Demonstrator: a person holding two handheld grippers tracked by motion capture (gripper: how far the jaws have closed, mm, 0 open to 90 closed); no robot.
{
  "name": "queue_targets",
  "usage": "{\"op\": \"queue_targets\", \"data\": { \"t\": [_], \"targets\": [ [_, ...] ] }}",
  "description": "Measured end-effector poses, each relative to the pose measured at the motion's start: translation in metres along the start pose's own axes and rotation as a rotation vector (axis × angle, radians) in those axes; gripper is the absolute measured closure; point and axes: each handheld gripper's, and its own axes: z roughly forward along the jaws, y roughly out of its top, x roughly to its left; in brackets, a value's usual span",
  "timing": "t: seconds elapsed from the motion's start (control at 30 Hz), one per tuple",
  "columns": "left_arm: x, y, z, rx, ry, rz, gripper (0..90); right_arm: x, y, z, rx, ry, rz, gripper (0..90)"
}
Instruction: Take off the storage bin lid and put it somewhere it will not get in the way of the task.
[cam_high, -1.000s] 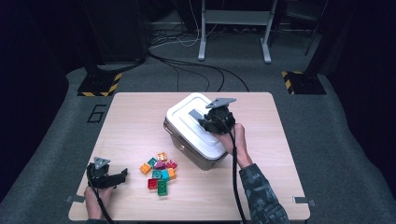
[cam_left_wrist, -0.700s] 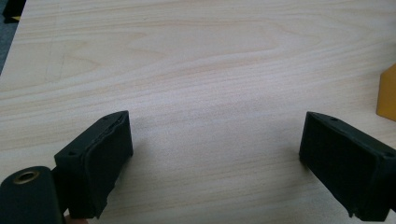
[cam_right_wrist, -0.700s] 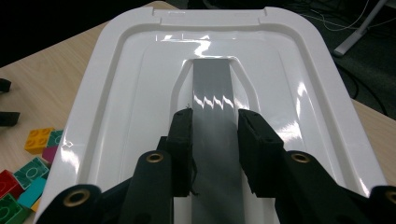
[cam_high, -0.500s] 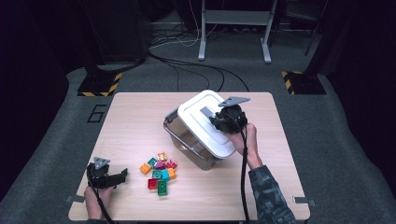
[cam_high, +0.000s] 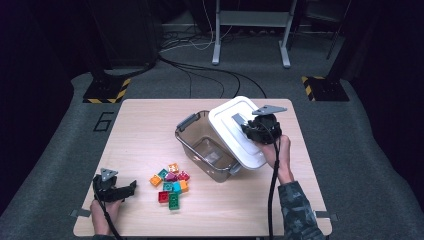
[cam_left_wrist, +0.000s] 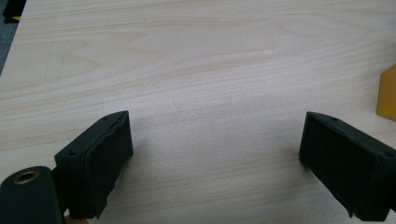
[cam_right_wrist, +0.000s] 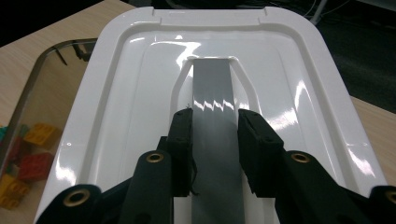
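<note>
My right gripper (cam_high: 250, 131) is shut on the grey handle (cam_high: 238, 120) of a white lid (cam_high: 232, 142), which it holds tilted over the right side of a clear smoky box (cam_high: 220, 172). The box's left part lies uncovered and looks empty. In the right gripper view the jaws (cam_right_wrist: 214, 126) clamp the handle (cam_right_wrist: 212, 93) from both sides on the lid (cam_right_wrist: 130, 93). Several coloured bricks (cam_high: 171, 185) lie on the table in front of the box. At the near left corner my left gripper (cam_high: 131, 187) rests open, with bare wood between its jaws (cam_left_wrist: 215, 154).
The wooden table (cam_high: 140, 130) carries everything. An orange brick's edge (cam_left_wrist: 387, 93) shows at the right of the left gripper view. Bricks (cam_right_wrist: 28, 154) show through the box wall (cam_right_wrist: 46, 65). Cables and a metal stand base (cam_high: 250, 30) lie on the floor beyond the table.
My right gripper has carried the lid to the right off the box, so the box's left part is now uncovered. The left gripper has stayed put.
</note>
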Motion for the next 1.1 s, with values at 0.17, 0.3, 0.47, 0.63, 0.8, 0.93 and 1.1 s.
{"op": "queue_targets", "data": {
  "t": [0.17, 0.3, 0.47, 0.63, 0.8, 0.93, 1.1],
  "targets": [
    [0.000, 0.000, 0.000, 0.000, 0.000, 0.000, 9.1, -0.009, -0.006, -0.004, 0.002, -0.031, 0.021, 66.5],
    [0.000, 0.000, 0.000, 0.001, 0.000, -0.001, 9.1, -0.020, -0.012, -0.008, 0.002, -0.061, 0.040, 66.5],
    [0.000, 0.000, 0.000, 0.000, -0.001, 0.000, 9.1, -0.031, -0.019, -0.013, 0.001, -0.086, 0.073, 66.5],
    [0.000, 0.000, 0.000, 0.000, -0.001, 0.000, 9.1, -0.043, -0.026, -0.018, 0.002, -0.114, 0.106, 66.5],
    [0.000, 0.000, 0.000, 0.000, 0.000, 0.000, 9.1, -0.054, -0.035, -0.022, 0.009, -0.141, 0.129, 66.5],
    [0.000, 0.000, 0.000, 0.000, -0.001, -0.001, 9.1, -0.063, -0.043, -0.023, 0.008, -0.162, 0.161, 66.5],
    [0.000, 0.000, 0.000, 0.000, -0.001, -0.001, 9.1, -0.071, -0.052, -0.021, 0.016, -0.199, 0.205, 66.5]
  ]
}}
